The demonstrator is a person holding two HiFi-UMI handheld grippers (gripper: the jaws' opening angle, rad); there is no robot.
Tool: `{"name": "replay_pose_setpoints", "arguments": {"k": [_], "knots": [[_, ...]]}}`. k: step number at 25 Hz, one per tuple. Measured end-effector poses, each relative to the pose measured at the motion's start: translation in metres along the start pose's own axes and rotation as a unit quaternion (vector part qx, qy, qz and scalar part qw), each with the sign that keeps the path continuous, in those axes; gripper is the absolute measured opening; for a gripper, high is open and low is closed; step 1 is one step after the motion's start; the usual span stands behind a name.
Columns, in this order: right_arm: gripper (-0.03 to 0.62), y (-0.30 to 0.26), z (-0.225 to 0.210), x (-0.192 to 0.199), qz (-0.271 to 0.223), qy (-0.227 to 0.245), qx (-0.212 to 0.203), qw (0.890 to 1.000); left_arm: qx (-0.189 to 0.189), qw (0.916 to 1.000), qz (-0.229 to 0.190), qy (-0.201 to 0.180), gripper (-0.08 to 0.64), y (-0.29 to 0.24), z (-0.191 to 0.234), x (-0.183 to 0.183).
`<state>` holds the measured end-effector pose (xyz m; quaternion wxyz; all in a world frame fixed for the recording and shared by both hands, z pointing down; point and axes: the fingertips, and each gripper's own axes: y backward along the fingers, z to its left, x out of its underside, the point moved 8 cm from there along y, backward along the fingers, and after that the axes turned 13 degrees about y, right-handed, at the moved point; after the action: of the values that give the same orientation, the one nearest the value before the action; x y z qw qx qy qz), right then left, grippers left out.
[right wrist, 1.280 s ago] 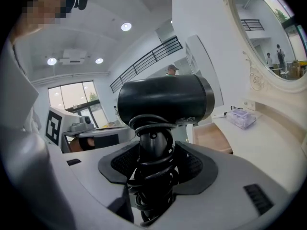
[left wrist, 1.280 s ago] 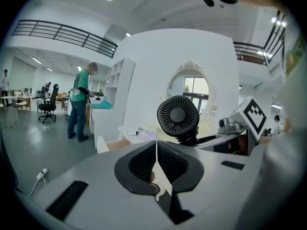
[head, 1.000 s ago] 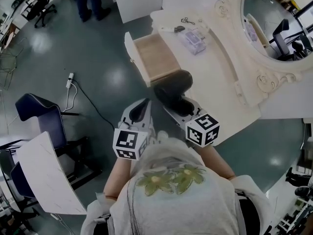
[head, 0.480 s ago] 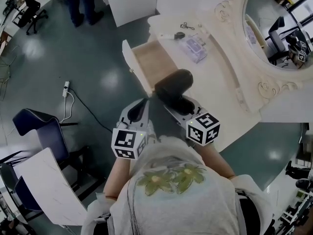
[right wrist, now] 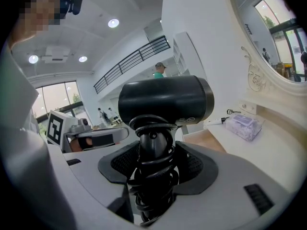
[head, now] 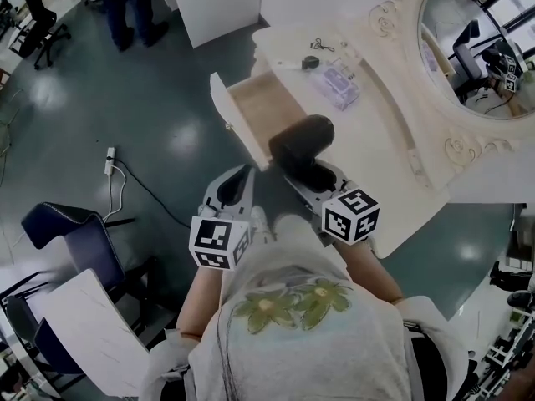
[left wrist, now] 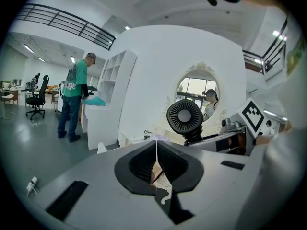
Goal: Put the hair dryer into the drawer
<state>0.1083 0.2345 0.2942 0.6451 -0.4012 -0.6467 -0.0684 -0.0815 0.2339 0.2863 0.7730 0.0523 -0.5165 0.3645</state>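
Well, I judged the job about half done. My right gripper [head: 311,176] was clamped on the handle of the hair dryer [head: 301,140], holding it in the air just beside the near end of the drawer [head: 262,103], which stood pulled out and bare. My left gripper [head: 239,187] was closed on nothing. What remained, as I saw it, was to carry the dryer over the drawer, lower it, and let go.

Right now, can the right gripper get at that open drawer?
Probably yes: the drawer stands pulled out with nothing visible inside, and the right gripper, clamped on the hair dryer, hovers right beside it, nothing between.
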Motion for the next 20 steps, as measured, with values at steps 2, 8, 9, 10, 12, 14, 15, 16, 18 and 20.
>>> {"name": "replay_pose_setpoints", "arguments": {"k": [2,8,9,10,12,14,15,16,18,20], "knots": [[0.229,-0.004,0.000,-0.002,0.001,-0.002,0.003,1.000,0.002,1.0000,0.002,0.003,0.017,-0.001,0.005,0.000],[0.229,-0.016,-0.004,-0.004,0.009,-0.001,0.006,1.000,0.003,0.9998,0.011,0.015,0.017,-0.006,0.016,0.003],[0.229,-0.018,-0.005,-0.004,0.011,0.000,0.006,1.000,0.002,0.9998,0.013,0.017,0.017,-0.007,0.017,0.004],[0.229,-0.021,-0.006,-0.005,0.013,0.000,0.006,1.000,0.001,0.9997,0.013,0.020,0.017,-0.008,0.019,0.004],[0.229,-0.025,-0.010,-0.005,0.016,0.001,0.005,1.000,-0.001,0.9996,0.014,0.023,0.017,-0.010,0.021,0.005],[0.229,-0.029,-0.014,-0.005,0.018,0.000,0.005,1.000,-0.003,0.9995,0.014,0.027,0.017,-0.014,0.023,0.006],[0.229,-0.031,-0.016,-0.006,0.019,0.000,0.004,1.000,-0.005,0.9995,0.015,0.027,0.017,-0.015,0.024,0.005],[0.229,-0.034,-0.018,-0.008,0.019,0.000,0.003,1.000,-0.006,0.9995,0.015,0.028,0.017,-0.017,0.026,0.004],[0.229,-0.039,-0.023,-0.011,0.020,0.002,0.000,1.000,-0.008,0.9995,0.013,0.027,0.017,-0.022,0.029,0.000],[0.229,-0.045,-0.030,-0.013,0.021,0.002,-0.001,1.000,-0.011,0.9995,0.010,0.027,0.017,-0.029,0.032,-0.005]]}}
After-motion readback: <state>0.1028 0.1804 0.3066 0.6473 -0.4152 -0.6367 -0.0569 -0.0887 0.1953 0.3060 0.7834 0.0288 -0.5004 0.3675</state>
